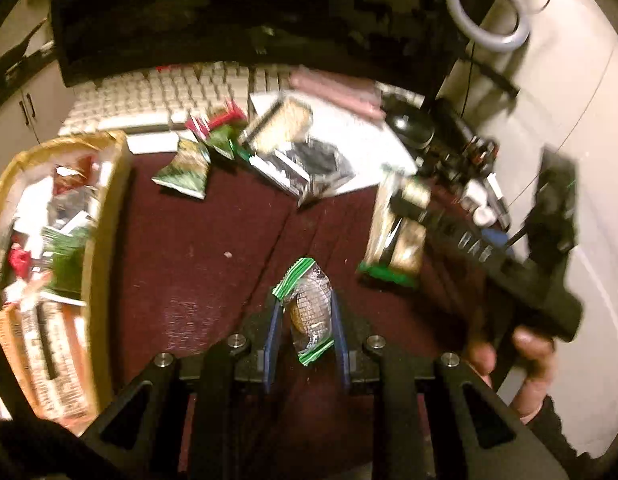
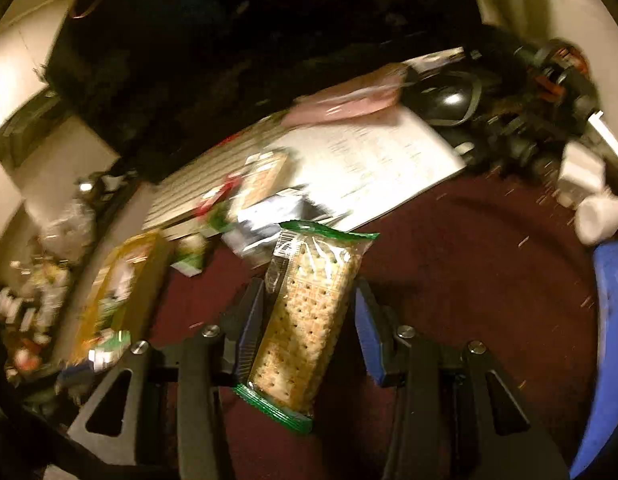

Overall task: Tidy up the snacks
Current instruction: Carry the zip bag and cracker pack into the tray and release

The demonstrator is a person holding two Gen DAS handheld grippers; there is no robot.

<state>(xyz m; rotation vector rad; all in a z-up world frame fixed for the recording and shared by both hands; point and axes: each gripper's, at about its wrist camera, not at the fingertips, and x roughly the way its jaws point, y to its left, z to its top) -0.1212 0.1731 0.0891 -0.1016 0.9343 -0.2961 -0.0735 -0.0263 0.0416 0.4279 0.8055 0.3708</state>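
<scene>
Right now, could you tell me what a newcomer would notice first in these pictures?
Each gripper has a green-edged snack pack between its fingers: the left gripper a small cookie pack, the right gripper a long cracker pack, both over a dark red mat. At far left, a yellow box brims with snacks; more packets lie scattered before a keyboard.

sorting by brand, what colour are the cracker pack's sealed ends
Green on the cracker pack, clearest in the right wrist view.
</scene>
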